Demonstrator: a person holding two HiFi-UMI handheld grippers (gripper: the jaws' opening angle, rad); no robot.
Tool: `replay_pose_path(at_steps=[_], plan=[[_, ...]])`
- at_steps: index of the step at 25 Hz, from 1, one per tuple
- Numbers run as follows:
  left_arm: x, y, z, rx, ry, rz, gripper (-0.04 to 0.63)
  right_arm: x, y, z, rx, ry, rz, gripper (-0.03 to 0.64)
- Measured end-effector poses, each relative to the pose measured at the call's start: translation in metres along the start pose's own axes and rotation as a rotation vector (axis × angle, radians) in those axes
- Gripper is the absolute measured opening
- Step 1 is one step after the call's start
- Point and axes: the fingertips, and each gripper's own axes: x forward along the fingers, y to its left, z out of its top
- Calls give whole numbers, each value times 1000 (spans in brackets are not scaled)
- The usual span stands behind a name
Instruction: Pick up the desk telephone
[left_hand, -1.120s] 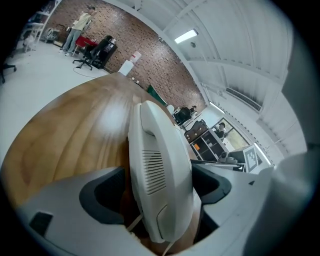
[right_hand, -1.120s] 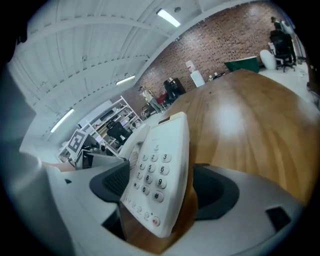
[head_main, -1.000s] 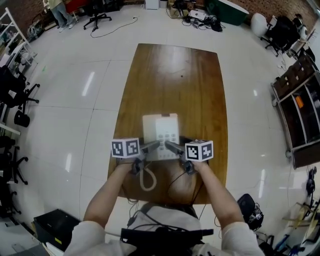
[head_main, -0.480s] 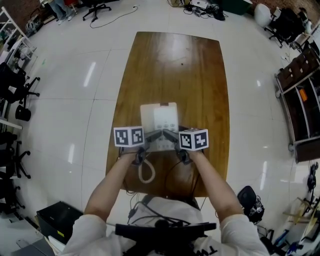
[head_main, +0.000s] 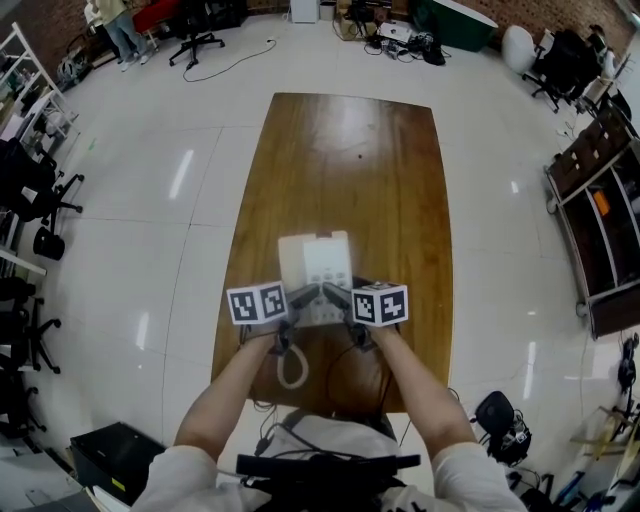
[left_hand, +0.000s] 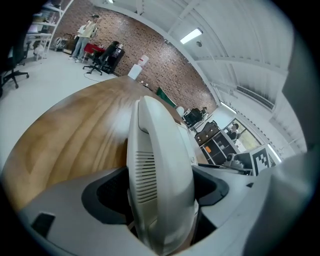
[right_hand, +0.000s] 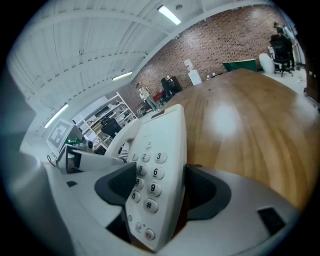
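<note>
Head view: I see the desk telephone (head_main: 318, 262) at the near end of the wooden table (head_main: 350, 150), long axis running away from me, left gripper (head_main: 300, 298) and right gripper (head_main: 335, 296) at its near corners, equally close. Left gripper view: jaws have just been closing and clamp the handset (left_hand: 160, 170) side. Right gripper view: likewise, pinching the keypad (right_hand: 150, 185) edge; glossy floor (head_main: 150, 200) around

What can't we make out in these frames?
1. Near edge of phone: head view, covered by left gripper and right gripper; their jaws have just been closing, phone between them.
2. Keys 4, 7, star: right gripper view, behind a jaw.
3. Underside of phone, so whether it is off the table: hidden in every view.
4. Ends of cord: head view, under the left gripper.
</note>
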Motion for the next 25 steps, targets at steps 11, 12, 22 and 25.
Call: replay_pose_path(at_steps=[11,12,22,25], plan=[[-33,-23,14,47,-157,-35,380,-32,25,21,-140,-173,-29,314],[-38,-27,17,50,-174,-42,380,-37,29,25,-158,-188,-32,314],[-94,-65,53,148,-332,-91,379,-75,81,58,-253,-328,-25,314],[-112,-78,64,168,-377,-104,377,-90,96,68,-279,-372,-26,315]])
